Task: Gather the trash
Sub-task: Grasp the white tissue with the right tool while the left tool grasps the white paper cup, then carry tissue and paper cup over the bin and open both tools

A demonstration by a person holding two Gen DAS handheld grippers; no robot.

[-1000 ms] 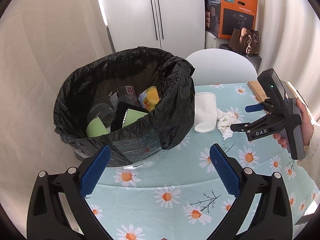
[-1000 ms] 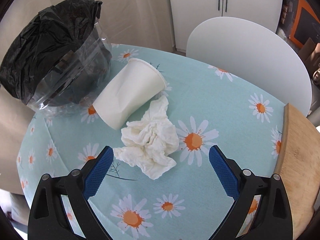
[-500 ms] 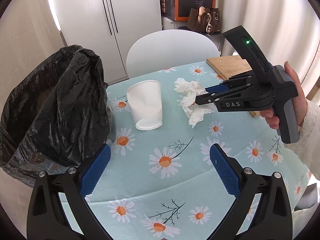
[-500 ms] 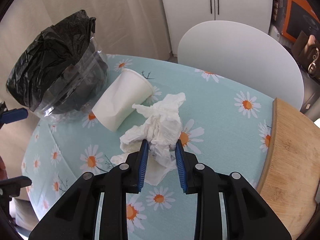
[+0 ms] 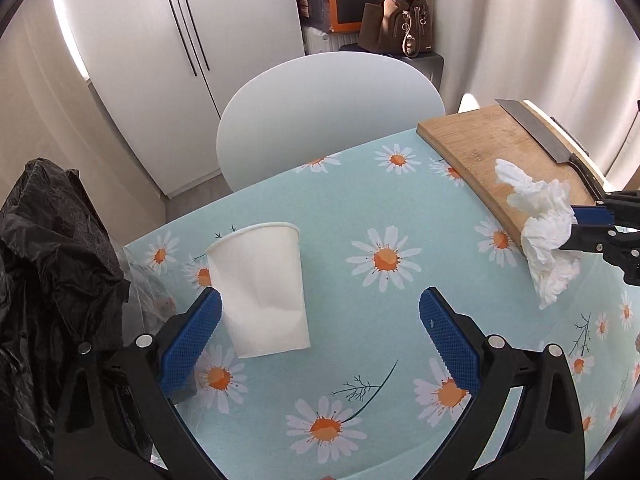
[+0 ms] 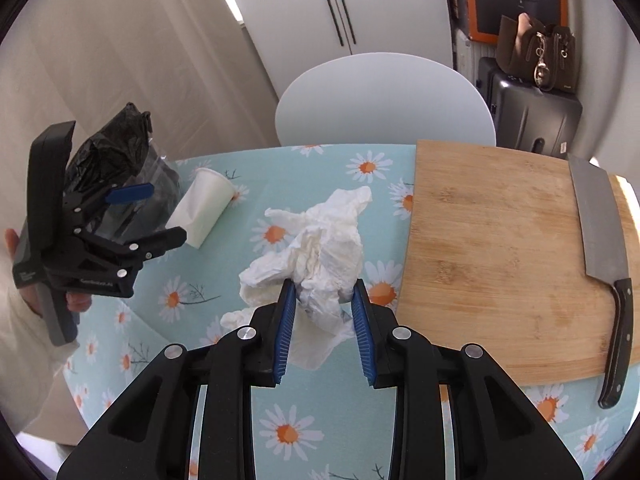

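My right gripper (image 6: pixel 323 292) is shut on a crumpled white tissue (image 6: pixel 320 240) and holds it above the daisy tablecloth; it also shows at the right of the left wrist view (image 5: pixel 540 224). My left gripper (image 5: pixel 320 312) is open, its fingers either side of a white paper cup (image 5: pixel 260 284) lying on its side on the table. The cup also shows in the right wrist view (image 6: pixel 206 208). The bin with the black trash bag (image 5: pixel 52 280) stands at the table's left edge, beside the cup.
A wooden cutting board (image 6: pixel 500 248) with a cleaver (image 6: pixel 600 232) lies at the table's right. A white chair (image 5: pixel 328 120) stands behind the table. The tablecloth (image 5: pixel 380 360) has a daisy print.
My right gripper closed on the tissue and lifted it off the table. My left gripper swung from the bin toward the cup and now brackets it.
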